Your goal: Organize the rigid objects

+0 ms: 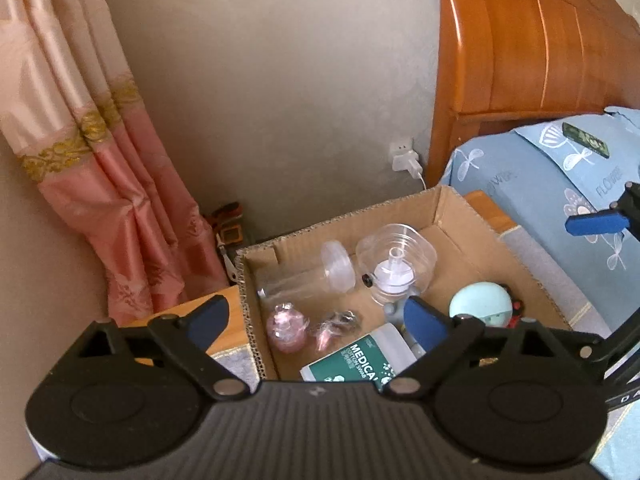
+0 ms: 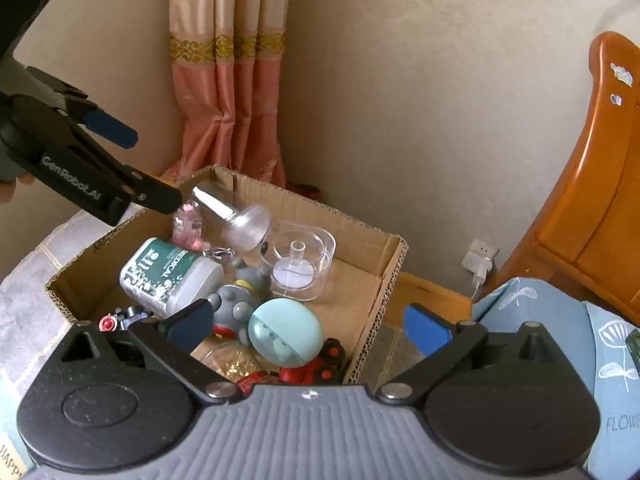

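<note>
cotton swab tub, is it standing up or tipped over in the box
Tipped over. The cotton swab tub lies on its side in the cardboard box, its label facing up and reading sideways.

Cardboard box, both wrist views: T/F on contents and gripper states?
1. Both grippers are open and empty. True: left gripper and right gripper hold nothing.
2. The cardboard box is empty. False: it holds several items.
3. The cotton swab tub lies on its side. True.
4. The pale green egg-shaped case sits on the bed. False: it is in the box.
5. A charger is plugged into the wall. True.
</note>
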`<state>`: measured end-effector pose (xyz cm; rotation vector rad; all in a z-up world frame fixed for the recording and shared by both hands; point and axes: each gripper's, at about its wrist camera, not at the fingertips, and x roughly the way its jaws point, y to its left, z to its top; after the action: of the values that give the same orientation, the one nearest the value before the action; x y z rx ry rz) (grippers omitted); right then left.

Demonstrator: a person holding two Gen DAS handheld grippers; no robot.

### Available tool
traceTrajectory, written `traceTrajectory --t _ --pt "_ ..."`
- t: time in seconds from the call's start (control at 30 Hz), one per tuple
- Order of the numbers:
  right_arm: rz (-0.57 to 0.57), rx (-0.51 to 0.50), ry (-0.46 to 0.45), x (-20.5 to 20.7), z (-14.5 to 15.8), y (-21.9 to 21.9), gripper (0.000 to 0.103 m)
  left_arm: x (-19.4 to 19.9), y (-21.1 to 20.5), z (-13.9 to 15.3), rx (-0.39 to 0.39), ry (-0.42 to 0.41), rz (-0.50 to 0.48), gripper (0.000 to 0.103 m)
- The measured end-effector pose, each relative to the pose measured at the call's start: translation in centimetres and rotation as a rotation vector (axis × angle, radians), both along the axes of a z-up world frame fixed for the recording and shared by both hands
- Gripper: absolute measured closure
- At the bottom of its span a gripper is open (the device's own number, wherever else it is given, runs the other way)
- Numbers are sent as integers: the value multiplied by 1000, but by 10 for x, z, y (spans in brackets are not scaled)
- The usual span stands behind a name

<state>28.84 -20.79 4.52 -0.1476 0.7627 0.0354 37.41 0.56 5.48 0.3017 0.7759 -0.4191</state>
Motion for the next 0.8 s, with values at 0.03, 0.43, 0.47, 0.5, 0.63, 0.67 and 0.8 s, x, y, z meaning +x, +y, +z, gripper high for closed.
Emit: traceTrajectory --t 0.03,0.43,0.47,0.5,0.63,0.67,0.8 --pt "-7 4 6 -2 1 0 0 -4 2 1 1 -15 3 8" --pt "-156 9 78 -53 14 20 0 -86 27 5 -60 -122 66 5" --pt "-177 5 72 -61 15 23 0 -95 29 3 -66 -130 82 5" --pt "-201 3 65 -68 15 25 0 -108 31 0 -71 -143 108 3" --pt "-290 60 65 -97 5 31 0 -153 38 -16 -87 -178 201 1" --pt "-315 71 70 -105 -1 33 0 -163 40 -20 -113 -144 215 1" --pt "-403 86 105 -135 -20 44 0 -194 46 -31 -176 -46 265 1"
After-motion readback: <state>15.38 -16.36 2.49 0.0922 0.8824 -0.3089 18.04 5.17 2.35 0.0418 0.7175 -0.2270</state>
